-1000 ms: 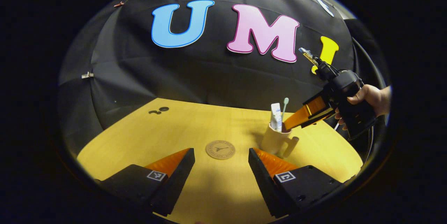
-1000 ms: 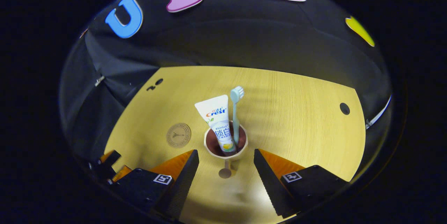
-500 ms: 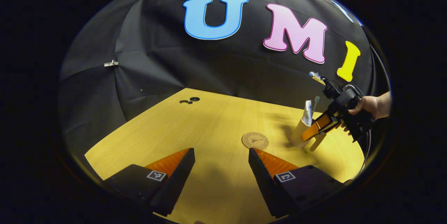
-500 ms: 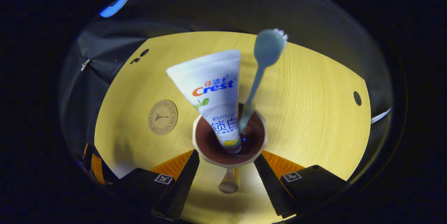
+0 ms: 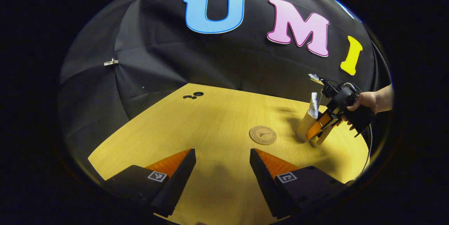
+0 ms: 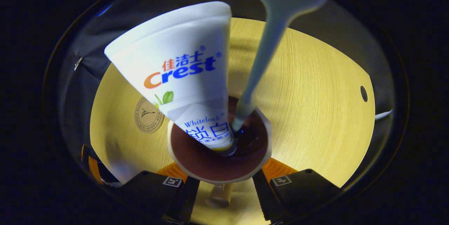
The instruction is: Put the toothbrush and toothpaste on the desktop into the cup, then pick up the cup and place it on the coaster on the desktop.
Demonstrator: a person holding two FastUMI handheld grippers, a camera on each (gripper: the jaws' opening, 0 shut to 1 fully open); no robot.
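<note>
Two things stand in the cup (image 6: 219,154): the toothpaste (image 6: 182,77), a white tube with its cap end down and its flat crimped end leaning toward eleven o'clock, and the toothbrush (image 6: 261,60), whose handle rises from the cup's dark inside toward one o'clock. In the right gripper view the cup sits between the two fingers of the right claw (image 6: 224,191), one finger at each flank of the cup; whether both press on its wall cannot be told, since the rim hides the contact. The cup's handle (image 6: 218,197) points toward six o'clock, down between the fingers. The coaster (image 6: 149,114), a round disc, lies flat on the bench (image 6: 315,112) at nine o'clock from the cup, near it but apart.

In the left gripper view the left claw (image 5: 222,169) is wide apart with nothing between its fingers, over bare bench. The coaster (image 5: 262,135) lies ahead of it at about one o'clock. At three o'clock from the coaster stands the cup (image 5: 306,128), tilted, with the toothpaste (image 5: 314,100) rising from it. The right claw (image 5: 317,130) reaches in around the cup from the three o'clock side, held by a hand (image 5: 364,100).
</note>
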